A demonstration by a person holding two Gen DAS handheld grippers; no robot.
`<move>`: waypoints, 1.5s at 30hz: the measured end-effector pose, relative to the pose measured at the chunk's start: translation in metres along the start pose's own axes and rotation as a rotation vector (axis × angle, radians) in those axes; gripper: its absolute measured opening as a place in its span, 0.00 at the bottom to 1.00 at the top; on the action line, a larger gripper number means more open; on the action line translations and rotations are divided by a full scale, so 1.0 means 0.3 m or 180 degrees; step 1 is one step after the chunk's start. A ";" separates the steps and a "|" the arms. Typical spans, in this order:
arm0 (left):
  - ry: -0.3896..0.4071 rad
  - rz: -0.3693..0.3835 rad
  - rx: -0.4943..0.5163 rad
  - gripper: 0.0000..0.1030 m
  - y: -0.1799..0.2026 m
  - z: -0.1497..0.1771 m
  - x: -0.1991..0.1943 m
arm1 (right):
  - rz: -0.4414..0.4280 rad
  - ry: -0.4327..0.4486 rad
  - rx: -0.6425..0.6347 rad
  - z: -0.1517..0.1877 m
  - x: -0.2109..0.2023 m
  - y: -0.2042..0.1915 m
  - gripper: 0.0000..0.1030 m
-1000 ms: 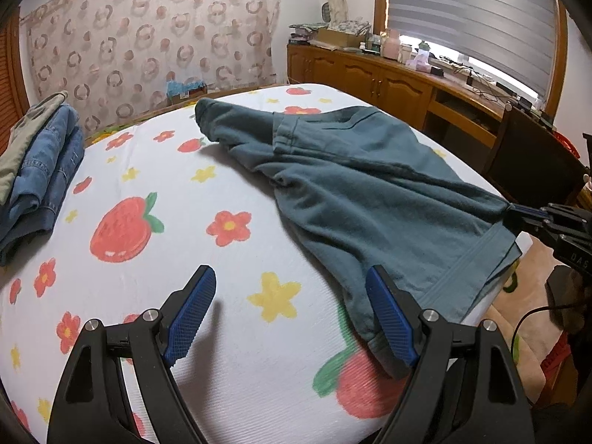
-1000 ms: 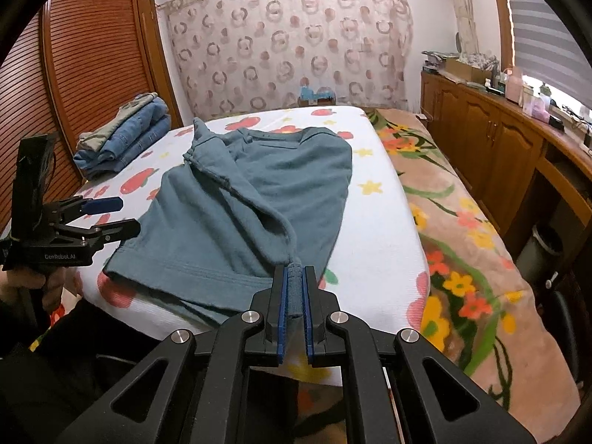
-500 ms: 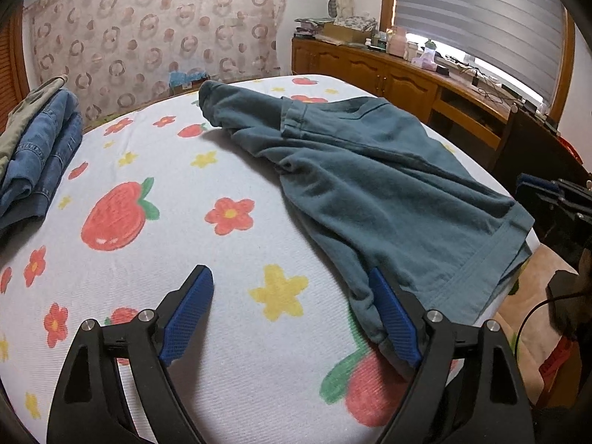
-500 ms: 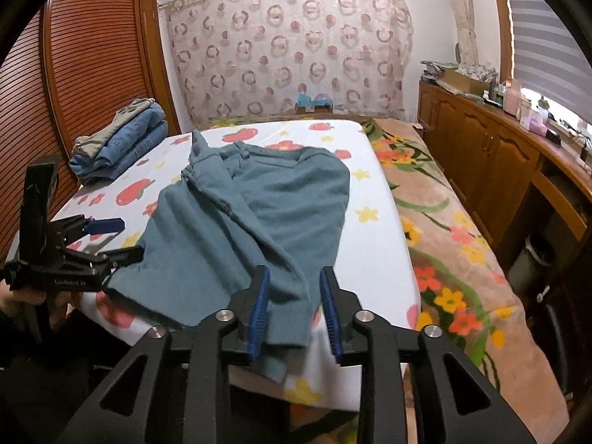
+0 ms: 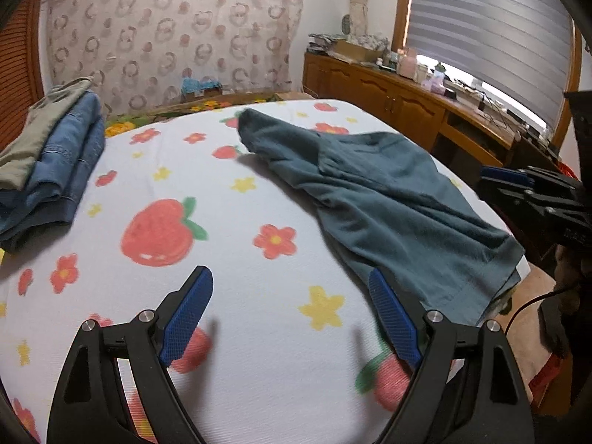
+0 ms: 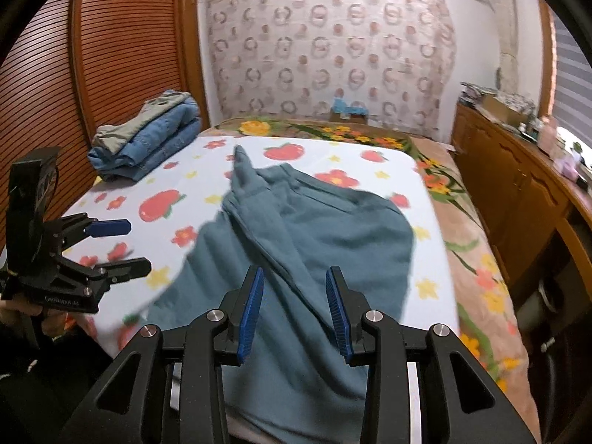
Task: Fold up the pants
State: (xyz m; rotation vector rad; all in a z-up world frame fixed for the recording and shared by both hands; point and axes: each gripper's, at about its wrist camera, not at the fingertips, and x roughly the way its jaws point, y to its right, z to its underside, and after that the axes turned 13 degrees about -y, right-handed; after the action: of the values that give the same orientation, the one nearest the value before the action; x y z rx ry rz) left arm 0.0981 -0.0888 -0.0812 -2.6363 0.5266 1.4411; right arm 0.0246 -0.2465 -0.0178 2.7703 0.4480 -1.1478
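Both grippers released, nothing held. Left gripper (image 5: 290,314) has its jaws spread wide over bare strawberry-and-flower print bedsheet (image 5: 222,222) at lower centre of the left wrist view. Right gripper (image 6: 294,307) has its blue pads parted, hovering over cloth at lower centre of the right wrist view.

Teal-green cotton pants (image 6: 307,236) lie crumpled on the sheet, not flat. In the left view they (image 5: 388,203) run from upper centre down to the right edge: long axis diagonal, waistband end far, hem end near, hem hanging off the bed edge.

Key relation: the hem sits directly under and between the right fingers, while for the left gripper the pants lie off to the right, just beside its right pad (image 5: 394,320). Judgement: right is nearer for the next pinch; left must shift right first.

Stack of folded denim and khaki clothes (image 5: 44,155) at the left edge, well apart.
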 end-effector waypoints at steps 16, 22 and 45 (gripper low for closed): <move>0.0192 -0.0054 -0.0192 0.84 -0.090 0.018 -0.055 | -0.0285 -0.0419 -0.0502 -0.226 0.209 -0.020 0.35; 0.0184 -0.0052 -0.0221 0.84 -0.101 0.031 -0.048 | -0.0300 -0.0628 -0.0533 -0.289 0.311 0.010 0.35; 0.0102 -0.0033 -0.0200 0.84 -0.091 0.046 -0.024 | -0.0254 -0.0317 -0.0345 -0.314 0.324 0.013 0.06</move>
State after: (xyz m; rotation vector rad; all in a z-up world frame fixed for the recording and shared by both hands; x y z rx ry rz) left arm 0.0929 -0.0580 -0.0851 -2.7105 0.4777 1.4381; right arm 0.1546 -0.2082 -0.0198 2.6114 0.5960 -1.2332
